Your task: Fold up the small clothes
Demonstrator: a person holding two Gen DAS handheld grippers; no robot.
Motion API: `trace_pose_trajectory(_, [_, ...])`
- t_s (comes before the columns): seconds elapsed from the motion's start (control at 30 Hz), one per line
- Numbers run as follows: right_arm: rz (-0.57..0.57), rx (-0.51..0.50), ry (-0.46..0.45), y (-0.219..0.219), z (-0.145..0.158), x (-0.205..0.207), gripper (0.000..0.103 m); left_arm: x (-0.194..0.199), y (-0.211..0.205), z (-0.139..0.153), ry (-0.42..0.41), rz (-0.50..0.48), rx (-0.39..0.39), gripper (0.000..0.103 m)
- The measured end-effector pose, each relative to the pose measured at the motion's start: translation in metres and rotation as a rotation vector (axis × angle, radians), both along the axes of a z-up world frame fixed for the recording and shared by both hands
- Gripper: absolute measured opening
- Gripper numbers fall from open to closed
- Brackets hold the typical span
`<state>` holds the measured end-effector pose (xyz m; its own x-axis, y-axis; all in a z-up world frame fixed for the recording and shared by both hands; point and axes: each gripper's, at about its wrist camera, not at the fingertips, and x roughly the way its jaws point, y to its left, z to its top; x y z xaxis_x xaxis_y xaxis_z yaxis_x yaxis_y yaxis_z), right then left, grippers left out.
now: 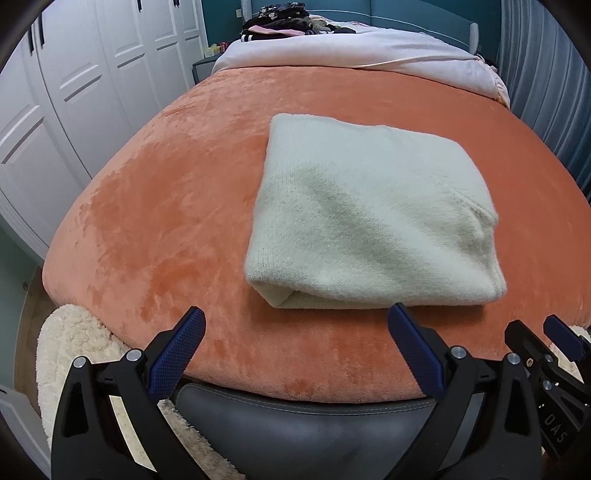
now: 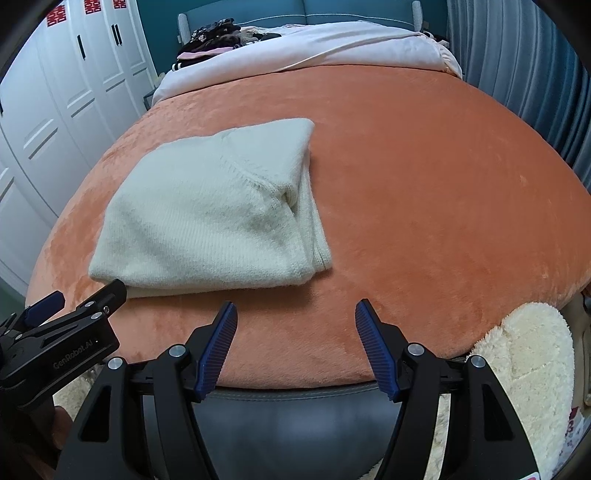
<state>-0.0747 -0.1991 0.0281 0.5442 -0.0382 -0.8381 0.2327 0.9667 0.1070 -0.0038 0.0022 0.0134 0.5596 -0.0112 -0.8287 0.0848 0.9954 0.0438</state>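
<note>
A cream knitted sweater (image 1: 369,218) lies folded into a thick rectangle on the orange plush bed cover (image 1: 166,206). It also shows in the right wrist view (image 2: 214,218), left of centre. My left gripper (image 1: 297,314) is open and empty, just in front of the sweater's near edge. My right gripper (image 2: 295,308) is open and empty, in front of and to the right of the sweater's near right corner. The right gripper shows at the lower right of the left wrist view (image 1: 546,332). The left gripper shows at the lower left of the right wrist view (image 2: 74,299).
A pile of dark clothes (image 1: 277,20) lies on the pale duvet (image 1: 351,55) at the far end of the bed. White wardrobe doors (image 1: 55,122) stand left. A dark padded bed edge (image 1: 295,417) and a fluffy cream rug (image 1: 70,343) are near me. Curtains (image 2: 517,66) hang right.
</note>
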Motion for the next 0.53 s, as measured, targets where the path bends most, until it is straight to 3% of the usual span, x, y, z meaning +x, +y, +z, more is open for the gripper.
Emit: trace_pose_trajectory(0.53, [0.014, 0.0, 0.008, 0.001, -0.002, 0.0, 0.065, -0.008, -0.013, 0.0, -0.039, -0.047, 0.034, 0.097])
